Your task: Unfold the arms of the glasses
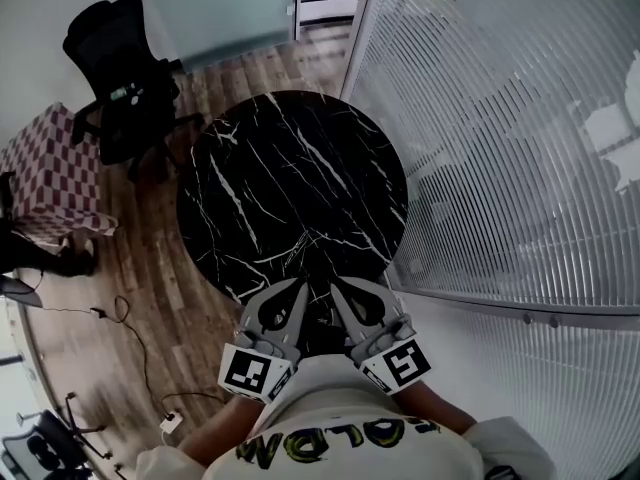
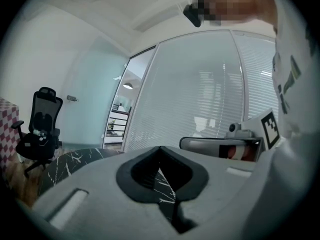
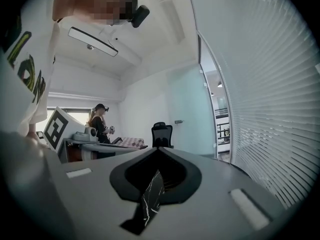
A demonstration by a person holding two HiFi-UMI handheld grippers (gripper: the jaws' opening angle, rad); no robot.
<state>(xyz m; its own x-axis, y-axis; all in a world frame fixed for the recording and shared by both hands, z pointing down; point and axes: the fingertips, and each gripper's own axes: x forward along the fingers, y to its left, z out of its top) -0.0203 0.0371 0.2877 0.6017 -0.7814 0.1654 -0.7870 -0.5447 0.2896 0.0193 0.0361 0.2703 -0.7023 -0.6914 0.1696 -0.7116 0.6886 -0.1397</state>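
Jaws pressed together on both grippers, with nothing between them. The left gripper [image 1: 301,285] and the right gripper [image 1: 334,285] are held side by side close to the person's white shirt [image 1: 330,436]. Their tips lean in toward each other over the near edge of the counter [image 1: 250,158]. In each gripper view the two grey jaws meet at a point, and only a sliver of the counter shows through the dark opening behind that point. The marker cubes sit at the back of the grippers, just ahead of the person's forearms.

The counter is round, with a black top crossed by white veins. The glasses [image 1: 297,252] can hardly be made out: a thin pale outline lies on the dark top just ahead of the jaw tips, apart from both grippers. It is too small to show how the arms are folded.

A black office chair [image 1: 118,73] stands on the wooden floor [image 1: 130,258] beyond the counter's far left side. A red-and-white checked seat [image 1: 45,173] is to the left of the chair. A cable [image 1: 135,333] trails across the floor nearer the person. A glass wall with blinds [image 1: 500,138] runs along the right of the counter. In the right gripper view another person [image 3: 100,123] stands well back in the room — near the checked seat
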